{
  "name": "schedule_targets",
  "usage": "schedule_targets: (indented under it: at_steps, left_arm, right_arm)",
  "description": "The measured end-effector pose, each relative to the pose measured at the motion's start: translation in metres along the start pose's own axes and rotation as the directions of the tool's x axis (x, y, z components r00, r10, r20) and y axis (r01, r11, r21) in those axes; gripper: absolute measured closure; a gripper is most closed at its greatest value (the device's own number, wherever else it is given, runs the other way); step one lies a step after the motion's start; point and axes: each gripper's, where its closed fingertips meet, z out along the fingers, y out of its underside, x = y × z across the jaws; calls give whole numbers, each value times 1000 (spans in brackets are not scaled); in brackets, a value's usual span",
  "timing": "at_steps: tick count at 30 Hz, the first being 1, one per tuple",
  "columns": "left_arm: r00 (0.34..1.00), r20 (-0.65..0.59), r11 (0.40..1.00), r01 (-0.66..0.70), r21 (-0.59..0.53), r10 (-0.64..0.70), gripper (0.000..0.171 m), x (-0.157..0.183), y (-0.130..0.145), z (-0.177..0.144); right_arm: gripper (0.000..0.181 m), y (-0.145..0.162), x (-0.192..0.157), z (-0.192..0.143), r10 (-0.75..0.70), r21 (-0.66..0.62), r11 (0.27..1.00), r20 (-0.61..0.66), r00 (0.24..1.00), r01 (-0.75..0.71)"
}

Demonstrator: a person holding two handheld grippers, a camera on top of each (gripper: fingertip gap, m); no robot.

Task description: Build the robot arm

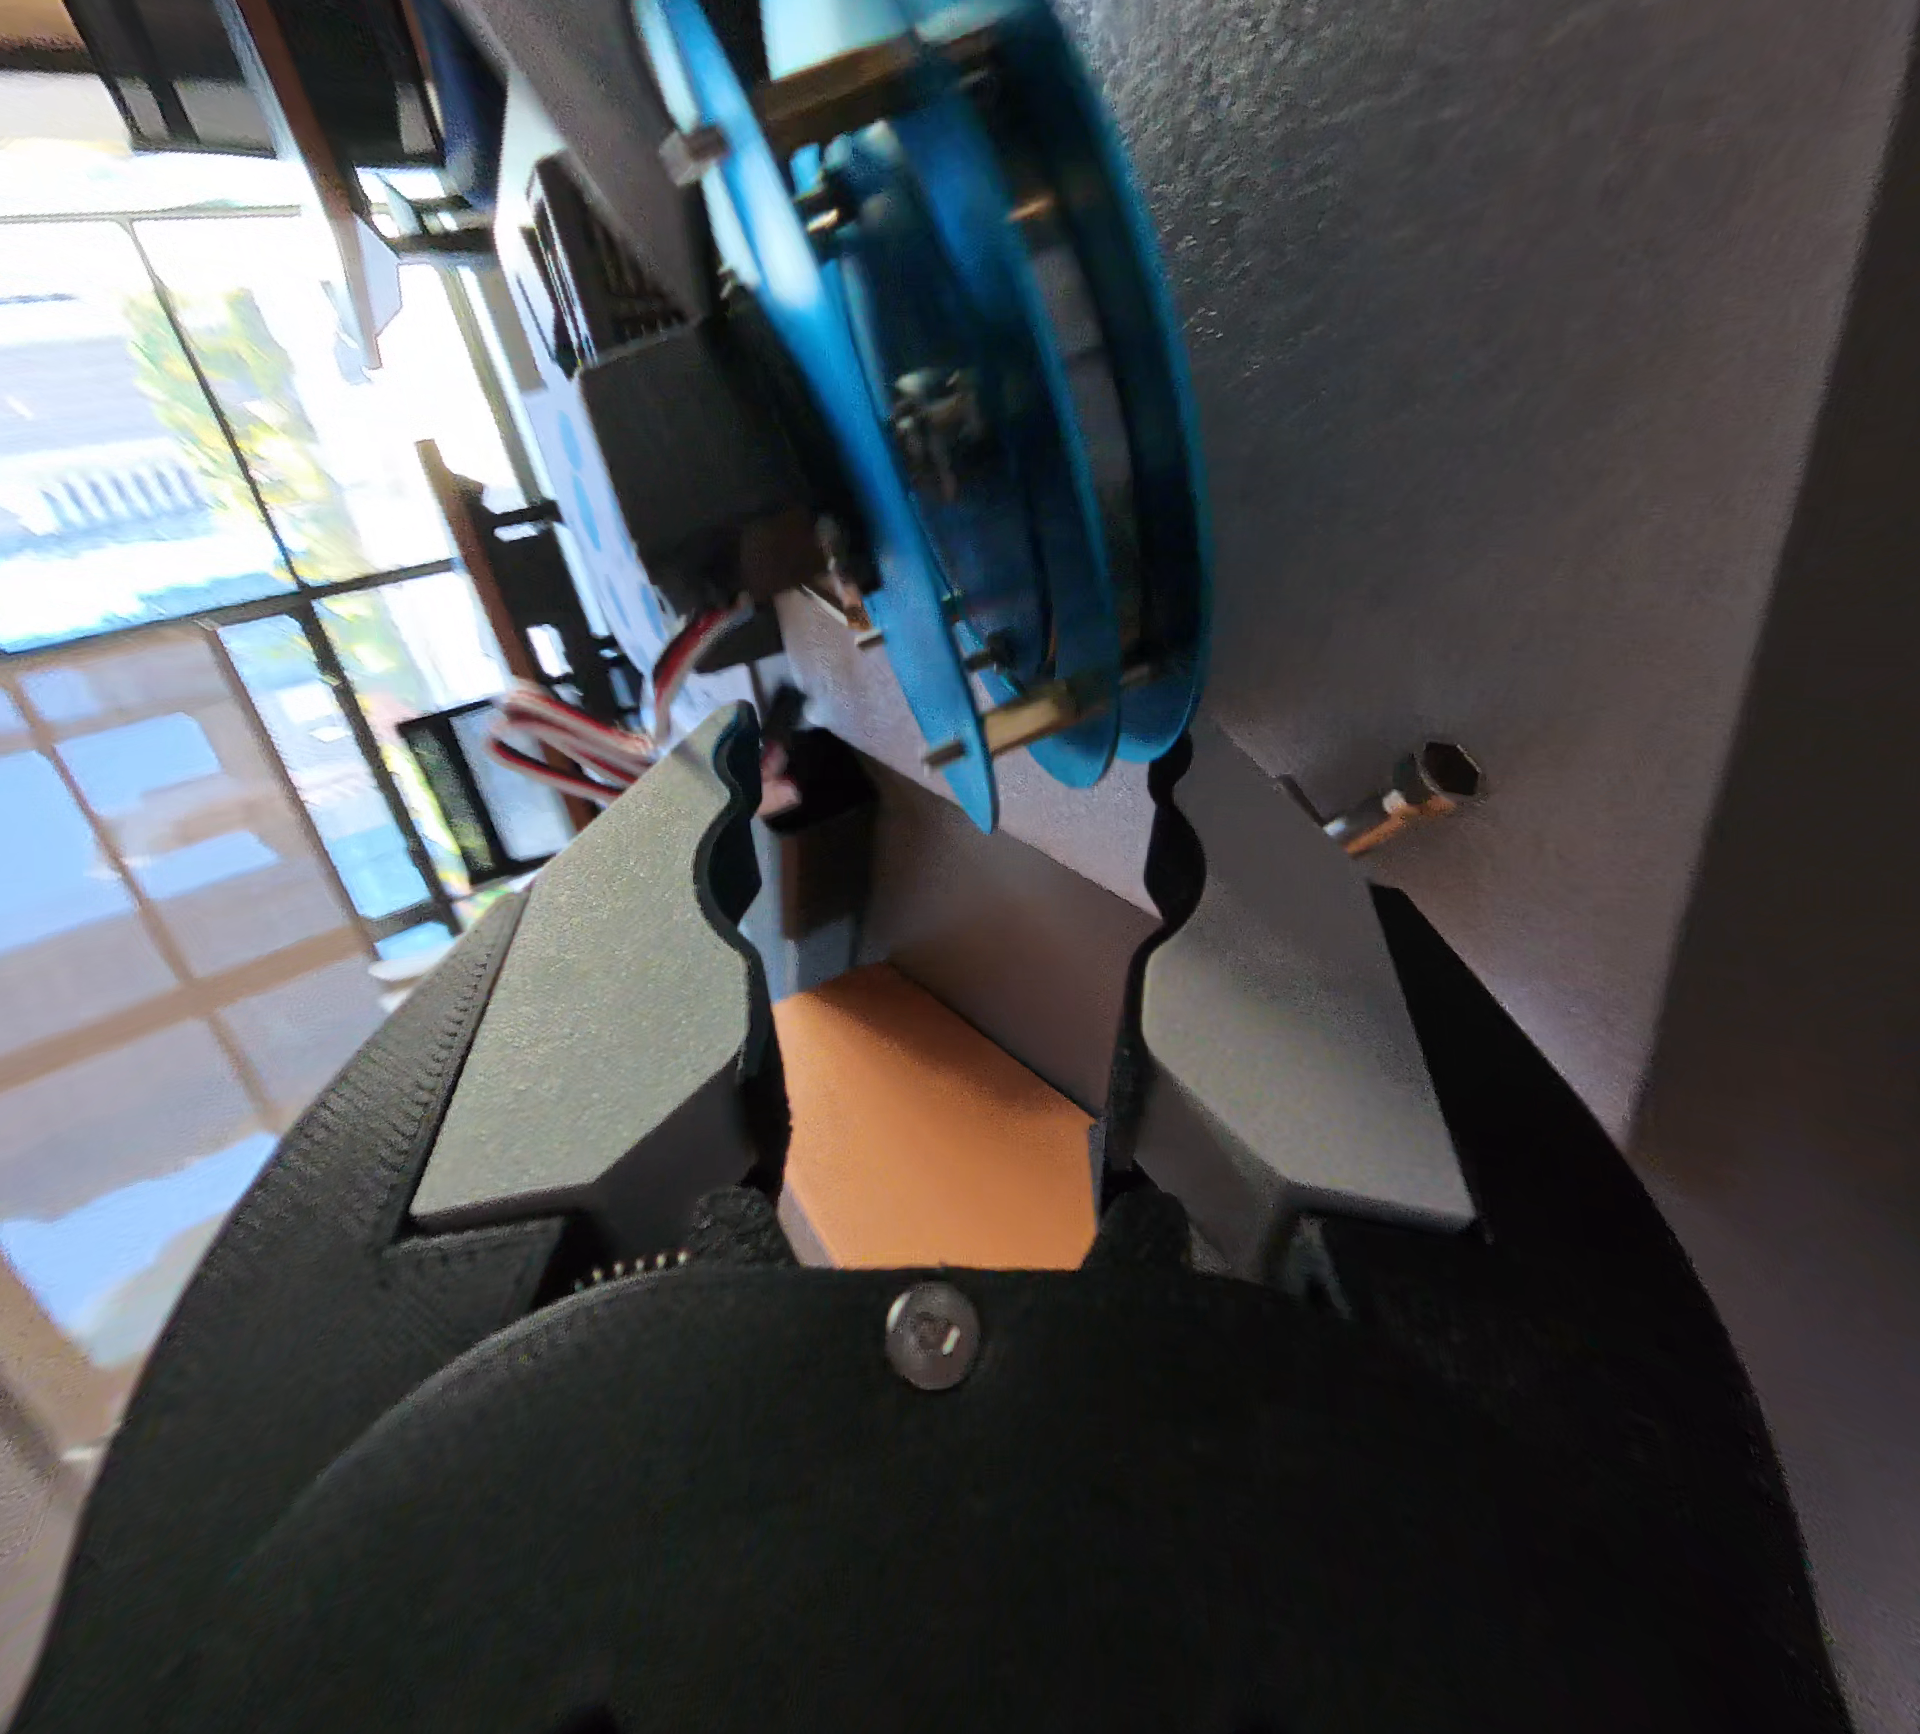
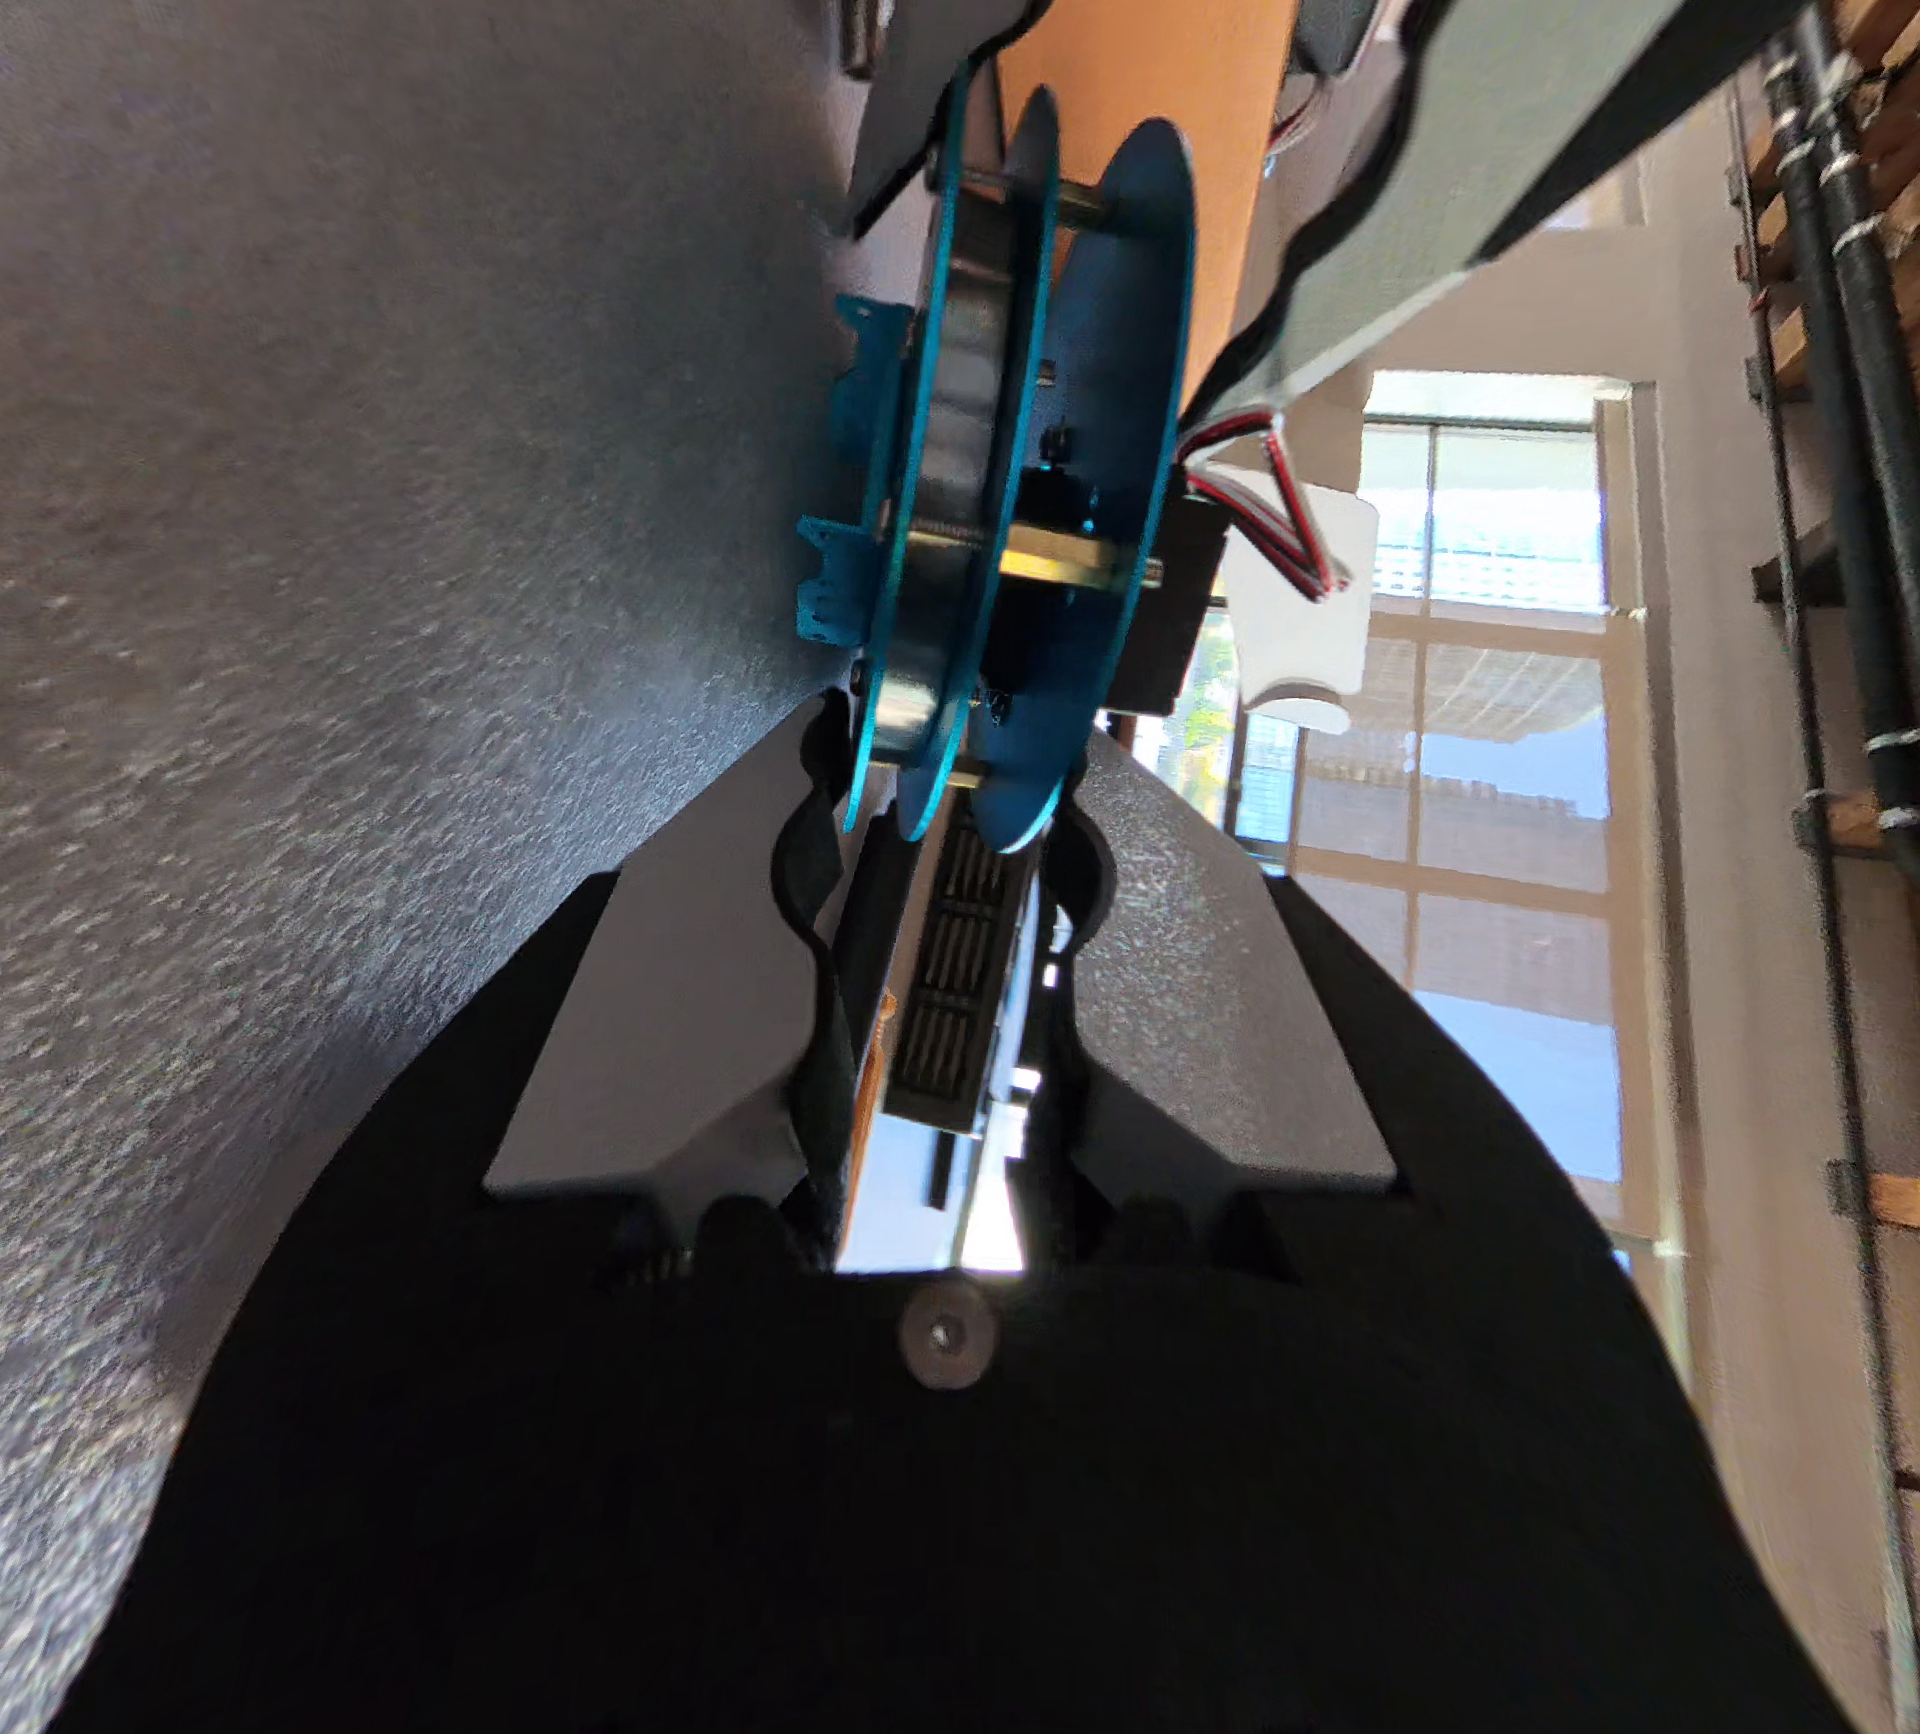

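While both grippers face each other across a grey textured surface (image 1: 1455, 230), a blue disc assembly (image 1: 966, 396) of stacked plates on brass standoffs stands on edge between them; the left gripper (image 1: 961, 811) is spread wide, discs just beyond its tips; the right gripper (image 2: 940, 785) brackets the discs' lower rim, though I cannot tell whether it grips; a black block with red-white wires (image 2: 1278, 500) hangs behind.

Looks like a robotics lab or workshop: grey work surface (image 1: 1455, 230), blue disc servo assembly (image 2: 997, 479) with wires (image 2: 1268, 479), big windows (image 2: 1496, 541).
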Motion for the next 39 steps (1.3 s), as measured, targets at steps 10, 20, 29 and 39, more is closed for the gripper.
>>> schedule_targets:
  at_steps: [10, 20, 29, 39]
  left_arm:
    - [944, -8, 935, 329, 135, -331, 114, -11, 6, -31]
    - [887, -68, 870, 461, 175, -456, 116, -30, 13, -45]
    - [808, -236, 775, 587, 235, -540, 137, -13, -29, -45]
    - [804, -256, 791, 585, 177, -537, 118, 20, -48, -33]
  right_arm:
    - [146, 3, 18, 8, 287, 28, 950, 318, 904, -312]
    - [148, 12, 25, 16, 389, -48, 908, 469, 793, -417]
    - [148, 7, 17, 6, 348, -66, 936, 323, 880, -346]
    - [146, 10, -14, -19, 50, -198, 980, 159, 986, -18]
